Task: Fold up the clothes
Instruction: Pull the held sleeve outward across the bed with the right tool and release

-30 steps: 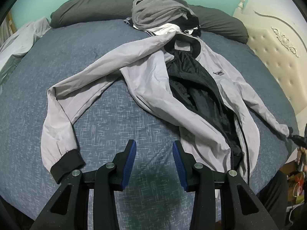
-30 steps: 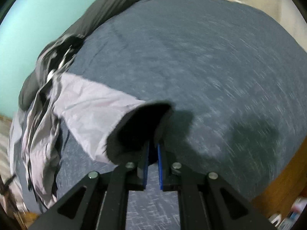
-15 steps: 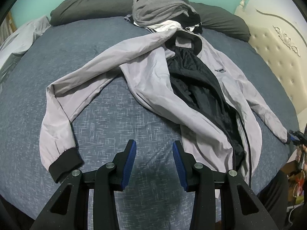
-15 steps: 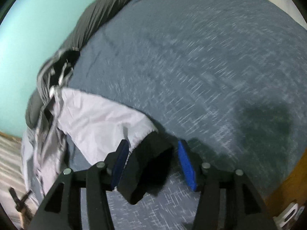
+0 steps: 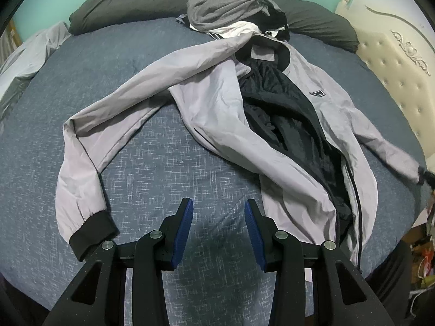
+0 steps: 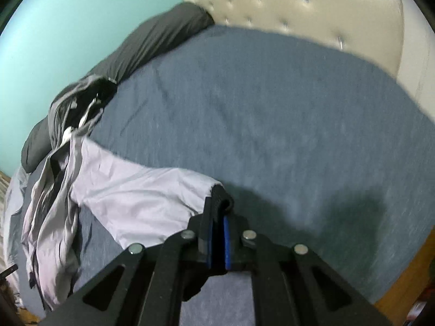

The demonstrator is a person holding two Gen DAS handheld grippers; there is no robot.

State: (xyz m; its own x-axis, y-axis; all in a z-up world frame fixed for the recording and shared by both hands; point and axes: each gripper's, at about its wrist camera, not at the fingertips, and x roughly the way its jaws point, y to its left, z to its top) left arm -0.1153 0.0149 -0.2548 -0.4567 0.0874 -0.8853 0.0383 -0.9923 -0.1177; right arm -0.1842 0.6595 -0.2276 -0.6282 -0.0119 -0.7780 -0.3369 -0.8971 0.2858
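Observation:
A light grey jacket (image 5: 217,103) with black lining and black cuffs lies spread open on the blue bed (image 5: 163,179). Its one sleeve bends toward me and ends in a black cuff (image 5: 92,237) left of my left gripper (image 5: 218,217), which hovers open over bare bedding. The other sleeve (image 5: 391,152) stretches right to the bed's edge. In the right wrist view that sleeve (image 6: 141,198) ends in a black cuff (image 6: 221,198), and my right gripper (image 6: 217,217) is shut on it.
A heap of grey, white and black clothes (image 5: 231,8) sits at the far side against dark pillows (image 5: 127,5). A cream tufted headboard (image 5: 394,68) runs along the right. Loose grey fabric (image 5: 27,54) lies at the left edge.
The right gripper let the cuff go, stood open around it half a second ago, and has shut on it again. The right sleeve now lies stretched outward. The left gripper stays open.

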